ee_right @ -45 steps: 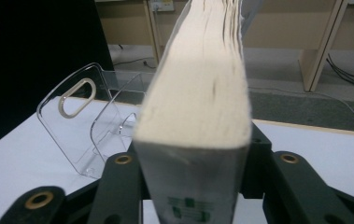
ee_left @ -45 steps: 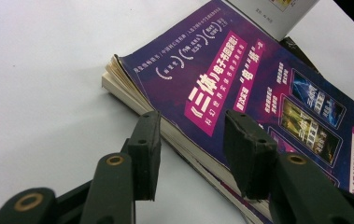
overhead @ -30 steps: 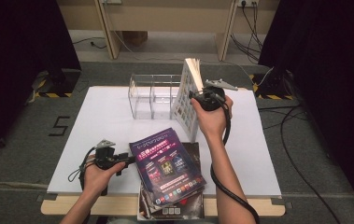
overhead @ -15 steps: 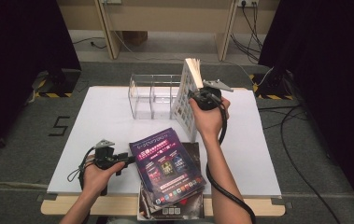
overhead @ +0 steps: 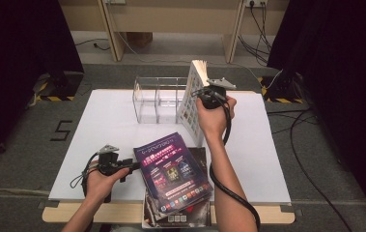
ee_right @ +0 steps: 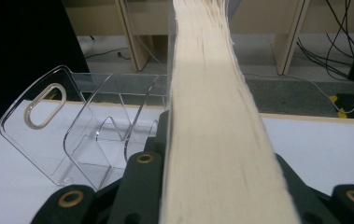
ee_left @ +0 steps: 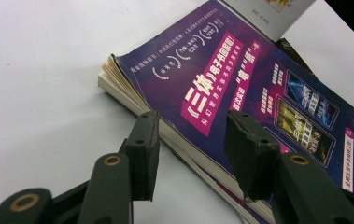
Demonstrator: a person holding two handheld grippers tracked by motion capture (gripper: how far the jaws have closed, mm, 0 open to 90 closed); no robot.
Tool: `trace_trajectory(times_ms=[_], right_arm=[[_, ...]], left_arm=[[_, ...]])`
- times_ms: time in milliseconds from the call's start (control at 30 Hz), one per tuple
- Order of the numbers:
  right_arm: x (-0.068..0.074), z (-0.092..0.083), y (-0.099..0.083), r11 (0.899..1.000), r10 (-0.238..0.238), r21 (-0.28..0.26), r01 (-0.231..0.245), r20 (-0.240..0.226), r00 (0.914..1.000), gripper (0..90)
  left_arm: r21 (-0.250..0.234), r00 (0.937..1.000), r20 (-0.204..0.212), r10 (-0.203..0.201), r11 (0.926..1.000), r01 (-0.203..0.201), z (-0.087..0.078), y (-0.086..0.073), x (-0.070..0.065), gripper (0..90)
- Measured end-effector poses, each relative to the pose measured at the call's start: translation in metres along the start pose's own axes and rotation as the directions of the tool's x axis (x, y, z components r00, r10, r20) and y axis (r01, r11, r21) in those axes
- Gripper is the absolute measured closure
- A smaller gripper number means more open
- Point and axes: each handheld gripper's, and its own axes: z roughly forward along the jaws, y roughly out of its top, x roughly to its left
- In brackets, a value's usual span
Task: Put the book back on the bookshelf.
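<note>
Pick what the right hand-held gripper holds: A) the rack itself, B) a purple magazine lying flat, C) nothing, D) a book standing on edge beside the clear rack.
D: the right hand-held gripper clamps the book, upright on edge beside the rack.

The upright book (ee_right: pixel 212 121) hides the right hand-held gripper's (ee_right: pixel 212 186) pads.

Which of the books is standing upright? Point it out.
The white-covered book in the right gripper, whose jaws have just been closing on it, stands on edge beside the clear rack. The purple-covered book and those under it lie flat in a stack.
</note>
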Motion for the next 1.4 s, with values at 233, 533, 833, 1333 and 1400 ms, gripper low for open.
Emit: trace_trajectory(times_ms=[233, 533, 833, 1333, 1400], right_arm=[[0.004, -0.002, -0.005, 0.999, -0.015, -0.051, 0.014, -0.013, 0.9998, 74.5], [0.005, -0.003, 0.002, 0.995, 0.014, -0.098, -0.012, 0.011, 0.9998, 74.6], [0.011, 0.007, 0.017, 0.992, 0.024, -0.127, -0.02, 0.028, 0.9993, 74.5], [0.018, 0.04, 0.025, 0.992, 0.043, -0.12, -0.04, 0.023, 0.9988, 74.5], [0.018, 0.044, 0.022, 0.993, 0.044, -0.112, -0.041, 0.025, 0.9987, 74.4]], left_arm=[[-0.004, 1.0, -0.002, -0.003, 1.0, 0.003, 0.0, 0.0, 0.002, 54.8], [-0.007, 1.0, -0.005, -0.009, 0.9999, 0.009, -0.002, 0.001, 0.004, 54.8], [-0.012, 1.0, -0.001, -0.006, 0.9999, 0.006, -0.003, 0.002, 0.004, 54.6], [-0.009, 0.9999, -0.006, -0.01, 0.9999, 0.01, -0.002, 0.001, 0.007, 54.4], [-0.009, 0.9999, -0.005, -0.01, 0.9999, 0.01, -0.002, 0.001, 0.007, 54.3]])
